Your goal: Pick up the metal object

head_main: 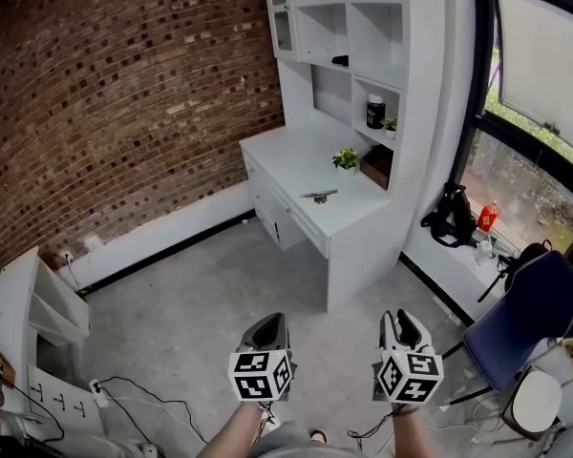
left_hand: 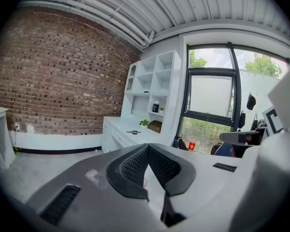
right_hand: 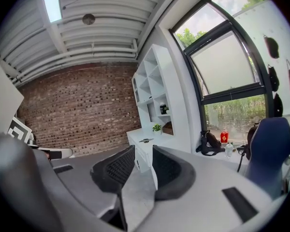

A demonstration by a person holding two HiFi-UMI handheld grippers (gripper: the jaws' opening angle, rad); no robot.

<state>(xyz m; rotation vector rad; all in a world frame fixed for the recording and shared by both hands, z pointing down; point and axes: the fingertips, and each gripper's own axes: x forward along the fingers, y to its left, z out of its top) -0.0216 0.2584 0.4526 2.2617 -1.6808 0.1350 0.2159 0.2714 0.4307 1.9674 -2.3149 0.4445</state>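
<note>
"Looking for the metal object (head_main: 319, 197)? Is that it on the desk?"

"Yes. It lies flat on the white desk (head_main: 285, 156), near the front edge. That's about 12 o'clock from both grippers and well apart from them. A small potted plant (head_main: 345, 158) stands at its 1 o'clock, with a brown box (head_main: 376, 165) just past the plant, under the white shelves (head_main: 363, 27)."

"And the grippers?"

"Both are low over the grey floor (head_main: 201, 303), side by side. The left gripper (head_main: 266, 324) is clenched, its jaws meeting at the tips with nothing between them. The right gripper (head_main: 402, 319) is released, with a narrow gap between its jaws, and it is empty too."

"What else is around?"

"A brick wall (head_main: 105, 93) is at 10 o'clock and a blue chair (head_main: 530, 313) is at the right gripper's 3 o'clock. By the window (head_main: 535, 55), at 2 o'clock, there's a black bag (head_main: 449, 213) and a red bottle (head_main: 486, 218)."
</note>
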